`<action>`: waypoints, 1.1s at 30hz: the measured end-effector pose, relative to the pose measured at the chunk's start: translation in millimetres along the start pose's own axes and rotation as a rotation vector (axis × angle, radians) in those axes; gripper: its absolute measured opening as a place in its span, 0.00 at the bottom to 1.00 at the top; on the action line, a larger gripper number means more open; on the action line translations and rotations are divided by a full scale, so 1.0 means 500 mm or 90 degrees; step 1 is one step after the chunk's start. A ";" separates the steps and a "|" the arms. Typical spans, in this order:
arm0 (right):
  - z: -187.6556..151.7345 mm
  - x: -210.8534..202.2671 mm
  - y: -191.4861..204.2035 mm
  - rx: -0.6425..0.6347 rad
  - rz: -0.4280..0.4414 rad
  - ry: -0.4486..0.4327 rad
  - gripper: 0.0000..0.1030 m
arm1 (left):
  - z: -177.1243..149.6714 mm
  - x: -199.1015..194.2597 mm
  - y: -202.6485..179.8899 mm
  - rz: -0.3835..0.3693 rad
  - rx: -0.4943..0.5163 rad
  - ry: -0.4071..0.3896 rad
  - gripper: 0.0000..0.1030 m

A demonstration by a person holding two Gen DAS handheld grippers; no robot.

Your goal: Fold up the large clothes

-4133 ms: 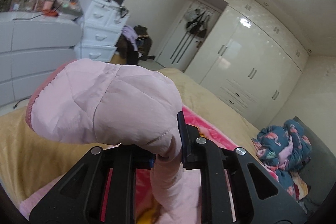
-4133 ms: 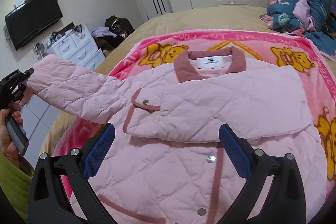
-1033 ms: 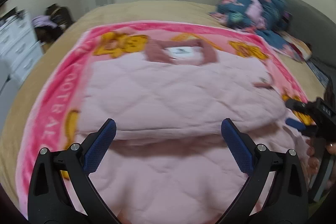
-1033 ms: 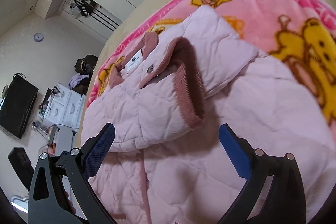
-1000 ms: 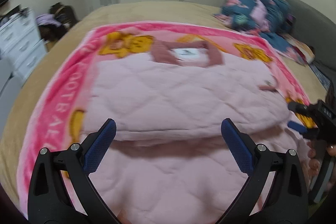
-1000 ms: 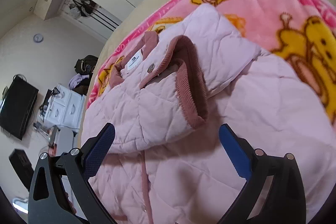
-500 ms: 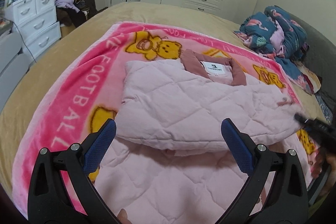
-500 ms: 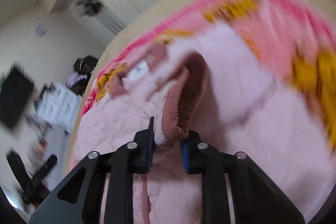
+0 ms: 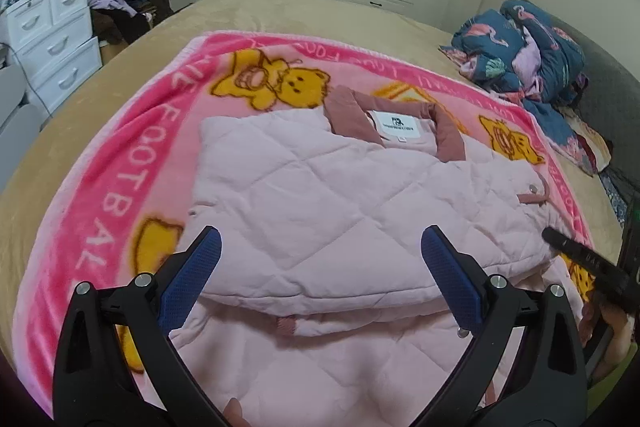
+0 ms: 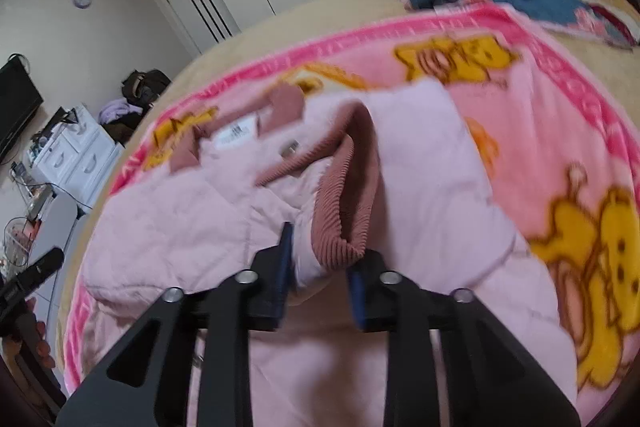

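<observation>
The jacket (image 9: 320, 211) is lying on the blanket (image 9: 100, 195) at the middle of the bed (image 9: 280, 11), collar toward the far edge. Both sleeves are lying folded across its chest. The right gripper (image 10: 320, 267) is pinching the cuff (image 10: 340, 219) near the blanket's right edge. The left gripper (image 9: 320, 267) is hovering with jaws wide, holding nothing. The body probably remains to be folded.

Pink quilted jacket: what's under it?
Under the pink quilted jacket lies a pink bear-print blanket over the tan bedspread. The blanket's middle is covered by the jacket, unseen.
</observation>
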State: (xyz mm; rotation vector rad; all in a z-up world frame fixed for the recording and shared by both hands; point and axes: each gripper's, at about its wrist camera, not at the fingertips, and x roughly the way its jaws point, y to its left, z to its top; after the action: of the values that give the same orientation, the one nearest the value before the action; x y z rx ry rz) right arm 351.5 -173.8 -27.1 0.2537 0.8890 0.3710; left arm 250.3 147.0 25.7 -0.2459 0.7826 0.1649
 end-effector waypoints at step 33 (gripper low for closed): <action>0.007 0.155 0.229 -0.268 -0.074 0.102 0.81 | -0.058 0.157 0.005 -0.036 0.046 0.126 0.90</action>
State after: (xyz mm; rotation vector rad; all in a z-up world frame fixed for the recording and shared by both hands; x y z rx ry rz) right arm 375.1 -38.0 -37.9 -0.2185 0.9557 0.4646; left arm 285.1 145.4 -50.7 -0.2171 0.9756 0.0588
